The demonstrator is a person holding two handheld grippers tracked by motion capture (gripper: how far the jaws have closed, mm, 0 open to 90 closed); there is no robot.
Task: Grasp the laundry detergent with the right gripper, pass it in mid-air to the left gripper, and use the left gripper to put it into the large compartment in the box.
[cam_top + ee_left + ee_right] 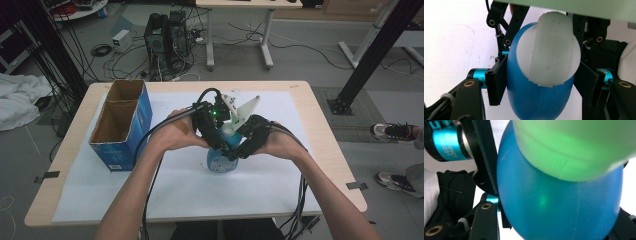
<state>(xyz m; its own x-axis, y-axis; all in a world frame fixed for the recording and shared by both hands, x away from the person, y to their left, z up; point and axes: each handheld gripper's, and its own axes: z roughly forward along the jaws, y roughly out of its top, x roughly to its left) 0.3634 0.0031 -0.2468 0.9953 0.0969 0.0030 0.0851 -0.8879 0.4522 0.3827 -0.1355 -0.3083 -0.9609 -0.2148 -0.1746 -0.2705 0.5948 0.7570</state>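
**Ana:** High view first: where is the blue spray bottle (221, 159)?

**Ben:** Upright near the middle of the table (300, 100), on the white sheet (200, 190). Both hands meet over it. The left gripper (212, 131) comes at it from the left, the right gripper (248, 141) from the right, and the white sprayer head (239, 111) sticks up between them.

**Ana:** Can you read the jaws from up there?

**Ben:** No, the hands and black linkages crowd them. Left gripper view settles it: the flat black pads sit against either side of the bottle's blue shoulder (534, 95), under the white cap (549, 50). I take it as a pinch on the bottle.

**Ana:** And the right?

**Ben:** Right gripper view has the bottle (559, 207) very close, one black jaw flat against its left flank, the other just peeking at the lower right. It grips the bottle too.

**Ana:** Anything else?

**Ben:** High view alone gives the open blue cardboard box (122, 125) at the table's left, well apart.
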